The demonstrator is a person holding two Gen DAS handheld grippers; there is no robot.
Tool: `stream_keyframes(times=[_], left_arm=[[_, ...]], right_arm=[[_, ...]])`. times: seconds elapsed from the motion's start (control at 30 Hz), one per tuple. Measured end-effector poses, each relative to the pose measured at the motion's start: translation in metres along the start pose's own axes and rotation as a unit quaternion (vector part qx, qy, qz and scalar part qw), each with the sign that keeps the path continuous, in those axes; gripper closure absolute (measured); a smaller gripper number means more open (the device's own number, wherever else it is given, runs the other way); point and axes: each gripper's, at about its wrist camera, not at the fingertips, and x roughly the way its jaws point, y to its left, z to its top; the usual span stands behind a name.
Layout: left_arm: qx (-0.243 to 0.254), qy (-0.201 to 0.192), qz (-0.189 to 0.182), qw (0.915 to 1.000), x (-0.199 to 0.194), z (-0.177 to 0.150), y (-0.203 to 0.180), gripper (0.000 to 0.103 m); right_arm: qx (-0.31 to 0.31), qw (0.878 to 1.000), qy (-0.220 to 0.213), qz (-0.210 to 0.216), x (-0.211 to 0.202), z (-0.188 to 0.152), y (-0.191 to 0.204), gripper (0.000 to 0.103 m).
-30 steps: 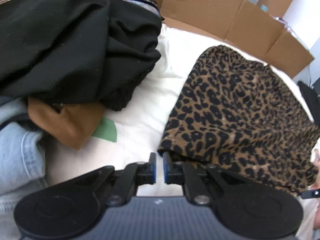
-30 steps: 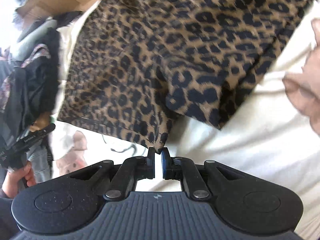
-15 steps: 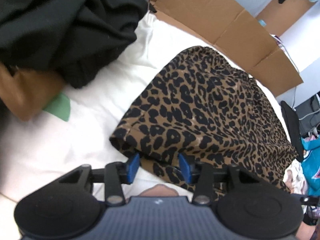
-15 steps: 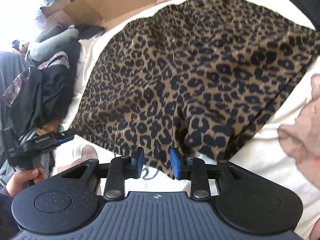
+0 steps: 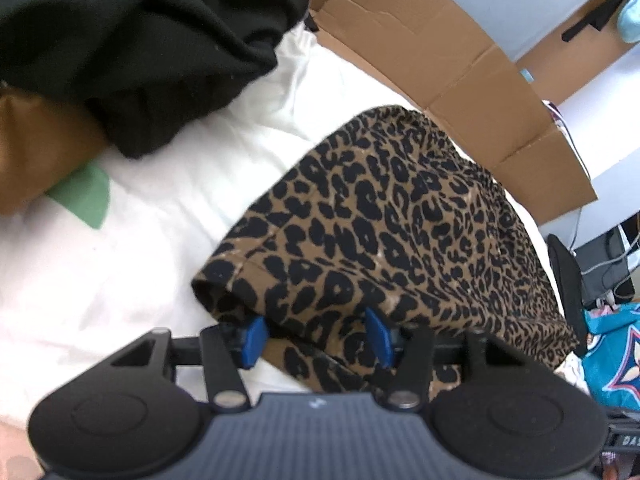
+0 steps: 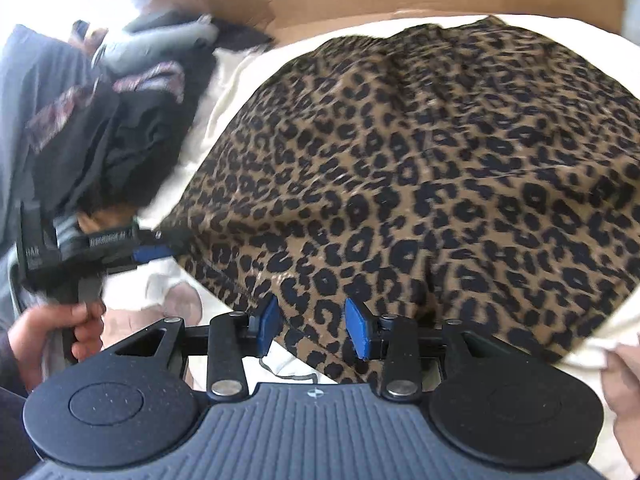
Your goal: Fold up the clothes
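Note:
A leopard-print garment (image 5: 400, 224) lies spread on the white sheet (image 5: 120, 260). My left gripper (image 5: 316, 338) stands open at its near left corner. The folded hem lies loose between the blue pads (image 5: 254, 340) without being pinched. My right gripper (image 6: 313, 328) is at the near edge of the same leopard-print garment (image 6: 420, 160). Its jaws are opening, and the hem lies slack between them. In the right wrist view the left gripper (image 6: 156, 250) shows at the garment's left corner, held by a hand (image 6: 76, 320).
A heap of black clothes (image 5: 140, 40) with a brown garment (image 5: 36, 152) and a green patch (image 5: 84, 198) sits left of the garment. Flattened cardboard (image 5: 440, 60) lines the far side. A black chair (image 5: 568, 276) and a teal garment (image 5: 612, 352) are at the right.
Both grippers were shut at the garment's hem a second ago; both have since opened, and the hem now lies loose between the pads. The left gripper has sunk closer to the corner.

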Motion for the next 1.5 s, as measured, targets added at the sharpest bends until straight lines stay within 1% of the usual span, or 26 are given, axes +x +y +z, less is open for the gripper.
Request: stream_keyframes(times=[0.1,0.13,0.2,0.27,0.37,0.43,0.47,0.5,0.63,0.73,0.8,0.87,0.93,1.0,1.23,1.43,1.5], left_arm=[[0.002,-0.005,-0.014,0.9999,0.002,0.000,0.000,0.048],[0.003,-0.006,-0.017,0.9998,0.002,-0.001,-0.001,0.049],[0.010,-0.006,-0.016,0.9998,0.004,-0.002,-0.002,0.050],[0.019,-0.001,-0.015,0.9997,0.007,-0.004,-0.003,0.053],[0.021,0.000,-0.014,0.9997,0.009,-0.004,-0.003,0.063],[0.014,0.006,-0.014,0.9998,0.009,-0.002,-0.001,0.085],[0.011,0.010,-0.013,0.9998,0.009,-0.002,0.000,0.090],[0.006,0.014,-0.015,0.9998,0.009,-0.001,0.001,0.093],[-0.017,0.018,-0.025,0.9994,0.002,0.000,0.005,0.097],[-0.034,0.014,-0.030,0.9989,-0.006,-0.001,0.008,0.099],[-0.047,0.011,-0.034,0.9982,-0.011,-0.001,0.011,0.100],[-0.057,0.010,-0.035,0.9977,-0.015,-0.002,0.013,0.100],[-0.062,0.012,-0.033,0.9974,-0.017,-0.003,0.013,0.100],[-0.065,0.015,-0.029,0.9974,-0.018,-0.005,0.014,0.101],[-0.061,0.037,-0.009,0.9975,-0.016,-0.017,0.017,0.102],[-0.060,0.050,0.011,0.9969,-0.006,-0.021,0.019,0.103],[-0.050,0.056,0.015,0.9971,-0.007,-0.018,0.014,0.102]], right_arm=[[-0.022,1.000,0.012,0.000,0.016,0.001,0.010,0.056],[-0.033,0.999,0.015,-0.001,0.021,0.001,0.014,0.052],[-0.055,0.998,0.022,-0.008,0.031,0.002,0.022,0.052],[-0.077,0.996,0.032,-0.019,0.042,0.003,0.029,0.052],[-0.100,0.994,0.044,-0.030,0.055,0.004,0.036,0.052],[-0.118,0.991,0.048,-0.037,0.060,0.003,0.041,0.052],[-0.125,0.990,0.049,-0.041,0.063,0.003,0.042,0.052],[-0.130,0.989,0.049,-0.045,0.065,0.002,0.043,0.052],[-0.153,0.985,0.049,-0.056,0.071,0.000,0.047,0.052],[-0.195,0.977,0.048,-0.069,0.075,-0.005,0.052,0.052],[-0.211,0.974,0.046,-0.075,0.076,-0.007,0.053,0.056],[-0.216,0.972,0.046,-0.078,0.075,-0.007,0.053,0.092],[-0.215,0.972,0.047,-0.079,0.073,-0.006,0.053,0.100],[-0.215,0.973,0.047,-0.075,0.069,-0.006,0.052,0.103],[-0.233,0.969,0.059,-0.062,0.062,-0.014,0.048,0.103],[-0.221,0.970,0.074,-0.065,0.063,-0.017,0.042,0.103],[-0.214,0.971,0.079,-0.063,0.062,-0.016,0.041,0.102]])
